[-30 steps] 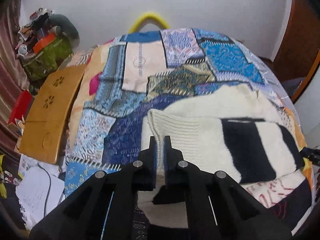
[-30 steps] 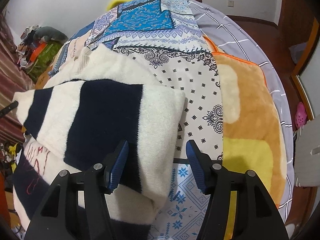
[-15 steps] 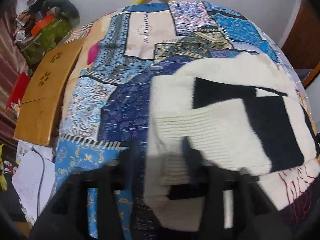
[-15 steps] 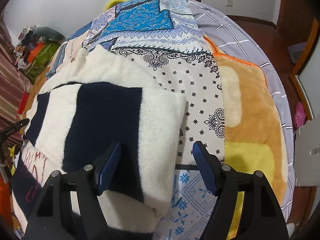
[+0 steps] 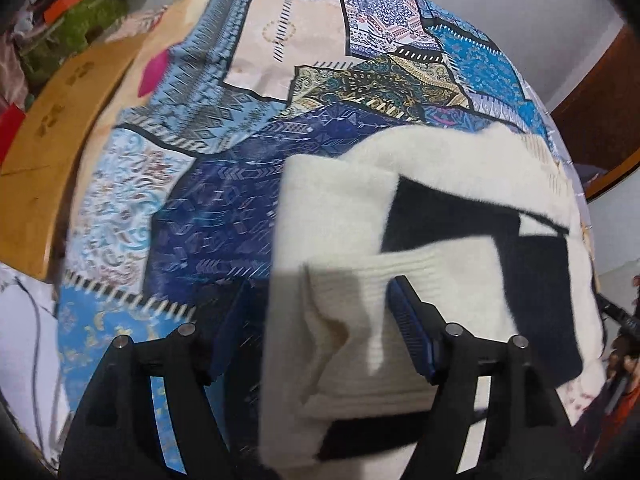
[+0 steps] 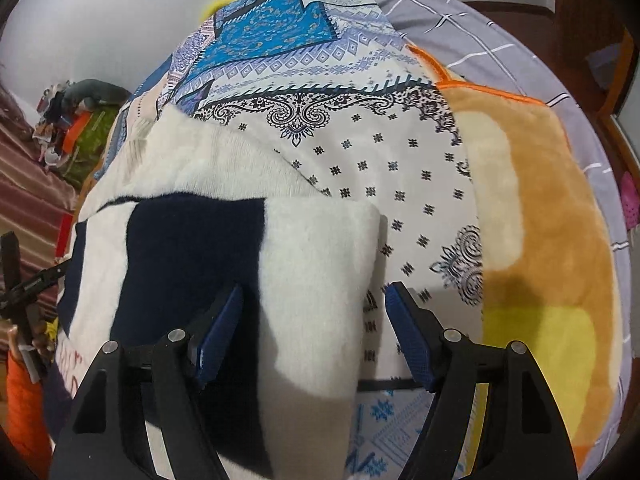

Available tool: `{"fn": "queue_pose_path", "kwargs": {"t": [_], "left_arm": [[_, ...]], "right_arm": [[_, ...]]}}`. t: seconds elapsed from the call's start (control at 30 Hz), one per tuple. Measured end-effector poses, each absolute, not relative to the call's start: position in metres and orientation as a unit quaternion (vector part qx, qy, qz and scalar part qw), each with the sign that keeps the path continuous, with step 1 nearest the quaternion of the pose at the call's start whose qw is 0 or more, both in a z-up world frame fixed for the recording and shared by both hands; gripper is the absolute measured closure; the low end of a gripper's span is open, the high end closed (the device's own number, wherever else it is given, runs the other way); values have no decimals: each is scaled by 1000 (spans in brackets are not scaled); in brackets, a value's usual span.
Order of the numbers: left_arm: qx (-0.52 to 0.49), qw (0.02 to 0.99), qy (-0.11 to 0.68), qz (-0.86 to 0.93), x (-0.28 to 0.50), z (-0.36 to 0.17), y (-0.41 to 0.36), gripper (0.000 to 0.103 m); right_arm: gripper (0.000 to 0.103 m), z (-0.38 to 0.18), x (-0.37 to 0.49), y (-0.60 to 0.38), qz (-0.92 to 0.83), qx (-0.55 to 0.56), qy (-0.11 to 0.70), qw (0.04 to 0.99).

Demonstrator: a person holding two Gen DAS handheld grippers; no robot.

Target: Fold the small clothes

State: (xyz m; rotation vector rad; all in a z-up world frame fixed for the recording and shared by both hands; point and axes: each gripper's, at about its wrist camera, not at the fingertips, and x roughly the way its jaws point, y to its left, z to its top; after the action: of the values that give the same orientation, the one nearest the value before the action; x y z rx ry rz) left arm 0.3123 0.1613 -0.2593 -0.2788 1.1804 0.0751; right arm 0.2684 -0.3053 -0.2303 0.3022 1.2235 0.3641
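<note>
A fluffy cream and navy striped sweater (image 5: 340, 200) lies folded on the patchwork bedspread (image 5: 224, 216). My left gripper (image 5: 318, 284) hangs over its near left part, and its jaws are opening. The sweater's ribbed cuff (image 5: 352, 276) lies loose between them, and the pads do not press on it. In the right wrist view the sweater (image 6: 312, 248) shows its folded right edge. My right gripper (image 6: 316, 288) stands open just above that edge, one finger over the navy stripe and the other over the bedspread (image 6: 400, 160).
A wooden board (image 5: 60, 120) leans at the bed's left side, with a heap of clutter (image 5: 72, 20) behind it. An orange and yellow blanket (image 6: 552, 220) lies right of the sweater, on a grey checked sheet (image 6: 480, 32). Under the sweater lies a dark garment with red stitching (image 6: 70, 360).
My left gripper was shut on the ribbed cuff; it has let go, opened wide and sunk toward the sweater, which now lies flatter. My right gripper opened wider and came lower.
</note>
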Motion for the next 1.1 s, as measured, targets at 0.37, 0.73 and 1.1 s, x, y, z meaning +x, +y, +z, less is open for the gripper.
{"fn": "queue_pose_path", "kwargs": {"t": [0.37, 0.73, 1.1], "left_arm": [[-125, 839, 530, 28, 322, -255, 154, 64], [-98, 847, 516, 84, 332, -251, 170, 75], [-96, 844, 519, 93, 326, -252, 181, 68]], "right_arm": [[78, -230, 278, -295, 188, 148, 559, 794], [82, -206, 315, -253, 195, 54, 527, 826], [76, -203, 328, -239, 182, 39, 524, 831]]}}
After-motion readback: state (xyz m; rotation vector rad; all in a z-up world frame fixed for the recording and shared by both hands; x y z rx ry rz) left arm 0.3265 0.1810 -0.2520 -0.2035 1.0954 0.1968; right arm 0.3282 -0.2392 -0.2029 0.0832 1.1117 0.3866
